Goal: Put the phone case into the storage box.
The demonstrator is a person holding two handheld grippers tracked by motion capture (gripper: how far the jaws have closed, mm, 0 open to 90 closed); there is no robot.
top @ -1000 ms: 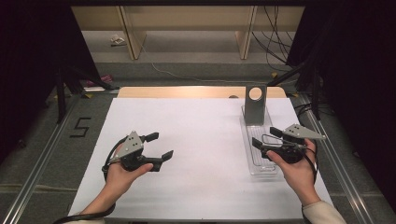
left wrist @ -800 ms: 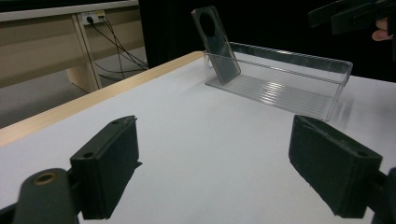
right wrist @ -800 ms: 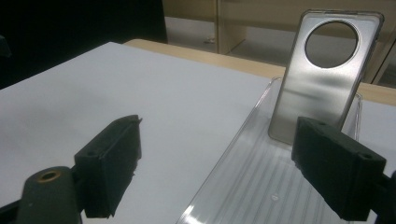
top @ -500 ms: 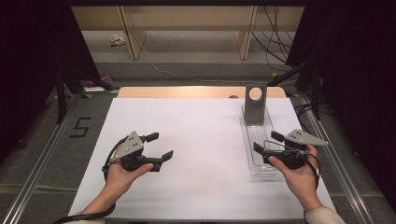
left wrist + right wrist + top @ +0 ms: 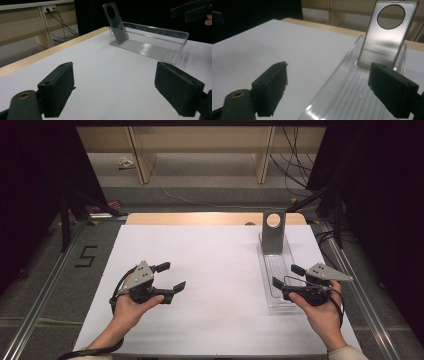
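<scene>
Phone case (image 5: 273, 232) upright in clear tray (image 5: 276, 285), both hand-held grippers agape, empty, right (image 5: 290, 277) over tray

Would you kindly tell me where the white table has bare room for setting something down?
The widest bare stretch lies between the left tongs and the clear tray. The far left of the table is bare too. The right edge is crowded: tray, leaning phone case, right tongs.

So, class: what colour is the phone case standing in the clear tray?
Silvery grey, with a round cut-out near the top; the phone case shows best in the right gripper view.
</scene>
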